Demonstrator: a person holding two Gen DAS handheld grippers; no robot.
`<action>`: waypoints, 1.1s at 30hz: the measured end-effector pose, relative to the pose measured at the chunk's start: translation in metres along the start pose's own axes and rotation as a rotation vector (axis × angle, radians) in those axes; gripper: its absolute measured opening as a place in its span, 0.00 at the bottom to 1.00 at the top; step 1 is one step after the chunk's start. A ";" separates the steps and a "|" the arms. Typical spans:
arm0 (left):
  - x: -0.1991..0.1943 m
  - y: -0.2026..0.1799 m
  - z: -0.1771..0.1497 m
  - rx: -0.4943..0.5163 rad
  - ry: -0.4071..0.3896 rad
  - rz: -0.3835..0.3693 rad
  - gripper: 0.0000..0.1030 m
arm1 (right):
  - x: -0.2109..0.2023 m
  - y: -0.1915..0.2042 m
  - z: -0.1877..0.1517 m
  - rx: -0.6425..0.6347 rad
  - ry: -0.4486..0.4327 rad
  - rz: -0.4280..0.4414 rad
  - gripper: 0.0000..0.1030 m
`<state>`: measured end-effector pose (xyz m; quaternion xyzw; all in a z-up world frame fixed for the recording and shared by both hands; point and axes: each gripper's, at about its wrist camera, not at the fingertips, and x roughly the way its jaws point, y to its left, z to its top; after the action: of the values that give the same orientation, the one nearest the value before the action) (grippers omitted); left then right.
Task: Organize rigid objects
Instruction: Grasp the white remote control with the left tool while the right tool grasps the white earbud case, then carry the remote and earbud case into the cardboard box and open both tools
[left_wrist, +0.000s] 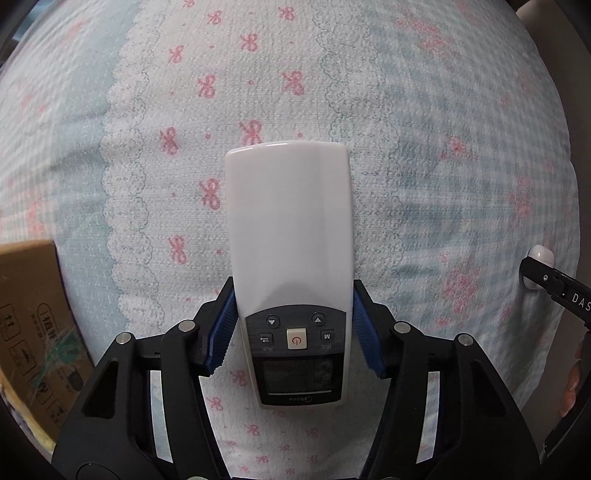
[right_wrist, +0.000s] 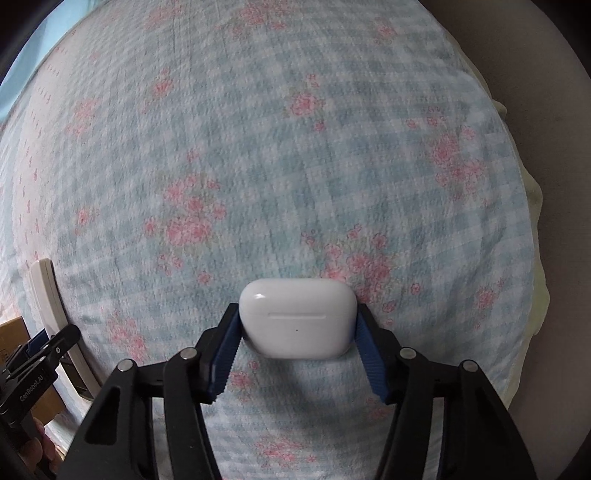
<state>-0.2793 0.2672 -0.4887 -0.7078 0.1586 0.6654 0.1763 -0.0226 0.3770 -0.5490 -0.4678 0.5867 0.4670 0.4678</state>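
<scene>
Remote (left_wrist: 291, 236) sits btwn left tool (left_wrist: 293, 325) pads, clamped at its button end; earbud case (right_wrist: 297, 319) pinched in right tool (right_wrist: 297, 332). Both on the bedspread (left_wrist: 424, 166). Lift straight up, keep squeeze even; cardboard box (left_wrist: 33, 325) is left of left tool.

I see a glossy, smooth white plastic remote (left_wrist: 291, 229), its button panel brushed dark. The earbud case (right_wrist: 297, 323) is shiny white plastic. The bedcover (left_wrist: 388, 110) is rough, matt cloth. At nine o'clock, the box (left_wrist: 33, 325) looks matt cardboard.
</scene>
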 end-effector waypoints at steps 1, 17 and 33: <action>0.001 0.007 0.003 0.000 0.000 -0.006 0.53 | -0.001 -0.001 -0.002 0.000 -0.004 0.002 0.54; -0.054 0.047 -0.001 -0.025 -0.080 -0.067 0.53 | -0.043 0.005 -0.046 -0.023 -0.093 0.043 0.54; -0.167 0.117 -0.085 -0.061 -0.251 -0.079 0.53 | -0.150 0.088 -0.077 -0.188 -0.208 0.112 0.54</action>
<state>-0.2680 0.1223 -0.3225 -0.6298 0.0870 0.7458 0.1992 -0.0996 0.3287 -0.3821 -0.4253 0.5138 0.5911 0.4535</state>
